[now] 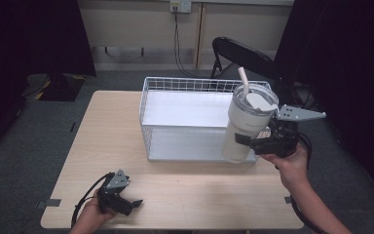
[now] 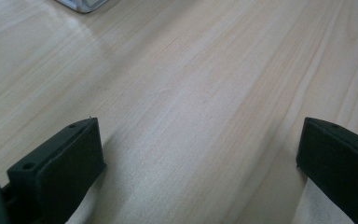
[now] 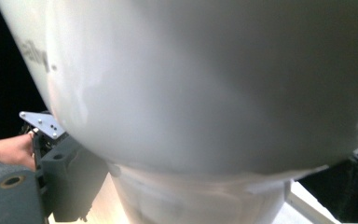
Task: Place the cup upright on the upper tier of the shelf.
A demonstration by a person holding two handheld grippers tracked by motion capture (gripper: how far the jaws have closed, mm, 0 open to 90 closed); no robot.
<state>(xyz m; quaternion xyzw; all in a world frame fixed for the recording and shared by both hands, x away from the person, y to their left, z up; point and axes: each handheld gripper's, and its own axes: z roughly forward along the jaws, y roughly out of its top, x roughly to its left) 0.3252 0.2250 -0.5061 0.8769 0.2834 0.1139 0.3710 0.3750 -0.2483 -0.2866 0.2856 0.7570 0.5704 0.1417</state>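
While left tongs (image 1: 135, 204) rest agape, right tongs (image 1: 243, 141) clamp the tumbler (image 1: 247, 124).

In the right gripper view the white tumbler (image 3: 205, 84) sits so close between the jaws that it blurs, its top and both sides run past the picture's edges, and the grey lettering near its left side cannot be read. The right gripper (image 1: 246, 142) hides part of the tumbler's far side in the high view. Ahead of the left gripper (image 2: 200, 154), a pale corner of the wire basket (image 2: 81, 4) is cut off by the top edge, too blurred to show its mesh. The person's forearms leave the high view at the bottom.
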